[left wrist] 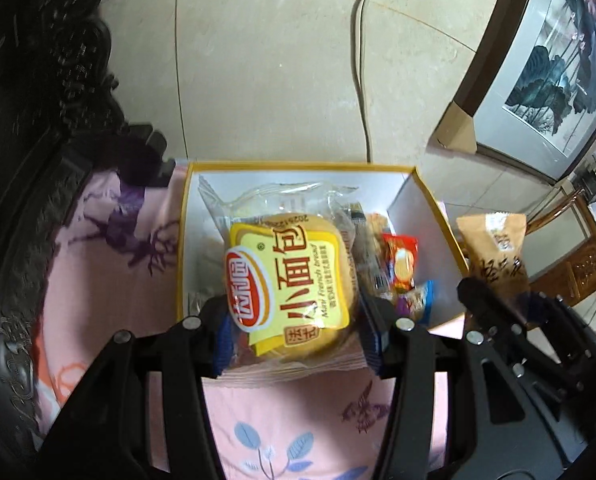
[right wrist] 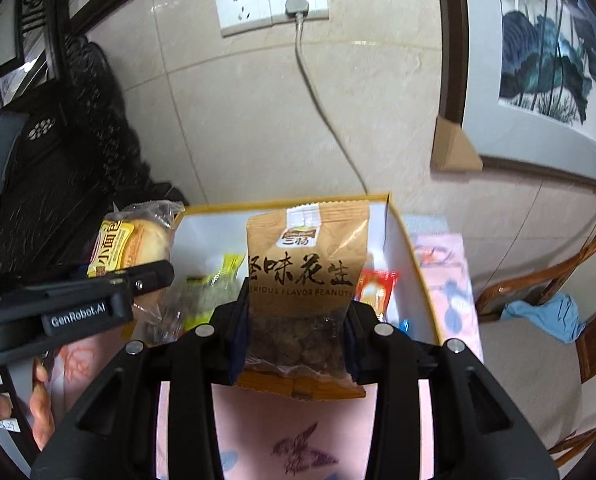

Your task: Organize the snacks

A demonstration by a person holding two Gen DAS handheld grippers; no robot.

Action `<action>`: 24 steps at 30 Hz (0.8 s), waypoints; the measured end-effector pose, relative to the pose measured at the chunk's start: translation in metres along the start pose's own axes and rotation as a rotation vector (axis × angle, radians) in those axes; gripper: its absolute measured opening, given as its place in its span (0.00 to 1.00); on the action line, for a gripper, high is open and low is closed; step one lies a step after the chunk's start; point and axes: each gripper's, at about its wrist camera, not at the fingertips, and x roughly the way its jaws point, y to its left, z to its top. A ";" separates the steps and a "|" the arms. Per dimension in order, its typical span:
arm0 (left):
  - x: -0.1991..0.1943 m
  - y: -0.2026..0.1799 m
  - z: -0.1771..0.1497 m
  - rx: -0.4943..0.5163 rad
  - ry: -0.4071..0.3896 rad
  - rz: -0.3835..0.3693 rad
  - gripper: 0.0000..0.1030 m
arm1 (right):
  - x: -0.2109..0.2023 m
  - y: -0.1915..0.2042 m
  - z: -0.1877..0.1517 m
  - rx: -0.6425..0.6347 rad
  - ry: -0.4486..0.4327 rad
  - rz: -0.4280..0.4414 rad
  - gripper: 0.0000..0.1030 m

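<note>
My left gripper (left wrist: 293, 320) is shut on a clear packet of mini French bread (left wrist: 293, 280) with a yellow label, held above a yellow-rimmed white box (left wrist: 298, 167). In the right wrist view my right gripper (right wrist: 295, 312) is shut on a brown peanut packet (right wrist: 304, 264), also lifted over the box (right wrist: 414, 268). The peanut packet (left wrist: 494, 248) and right gripper show at the right of the left wrist view. The bread (right wrist: 131, 248) and the left gripper's body appear at the left of the right wrist view. Red (left wrist: 400, 260), blue (left wrist: 422, 300) and yellow-green (right wrist: 209, 292) snack packets lie in the box.
The box rests on a pink floral cloth (left wrist: 109, 280). Dark carved furniture (left wrist: 25, 160) stands at the left. A tiled wall with a socket (right wrist: 271, 2) and cable (right wrist: 322, 112) is behind. A framed painting (right wrist: 538, 60) leans at the right, beside a wooden chair (right wrist: 538, 344) with blue cloth. A hand (right wrist: 41, 412) shows lower left.
</note>
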 end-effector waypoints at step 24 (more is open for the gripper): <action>-0.012 0.005 0.014 -0.014 -0.121 0.158 0.98 | -0.006 -0.017 0.014 0.058 -0.039 -0.147 0.99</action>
